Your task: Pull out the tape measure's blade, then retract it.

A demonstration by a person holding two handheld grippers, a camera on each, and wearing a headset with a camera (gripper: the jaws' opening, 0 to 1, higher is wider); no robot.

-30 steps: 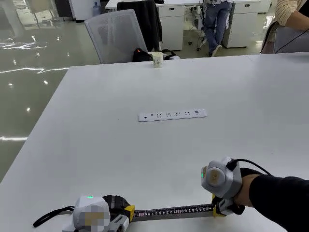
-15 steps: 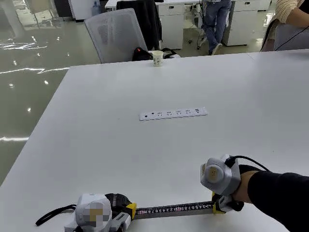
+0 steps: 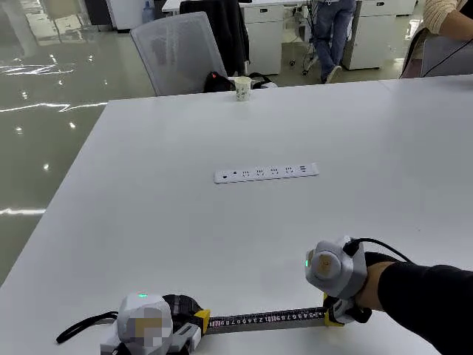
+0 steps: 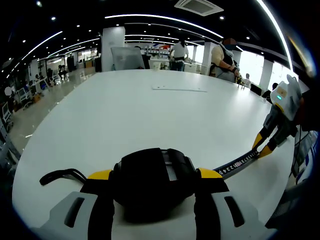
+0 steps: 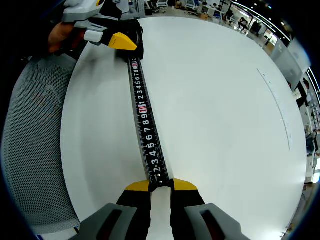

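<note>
A black, rounded tape measure case (image 4: 152, 187) lies nearer the viewer than the long white power strip (image 3: 266, 174), clamped between the left gripper (image 4: 155, 174) jaws. The right gripper (image 5: 161, 186) pinches the dark numbered steel blade (image 5: 145, 120) (at its tip), which is drawn out.

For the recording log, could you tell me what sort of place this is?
Probably an open-plan office: a large white table with a power strip, a mesh office chair behind it, and white cabinets.
</note>
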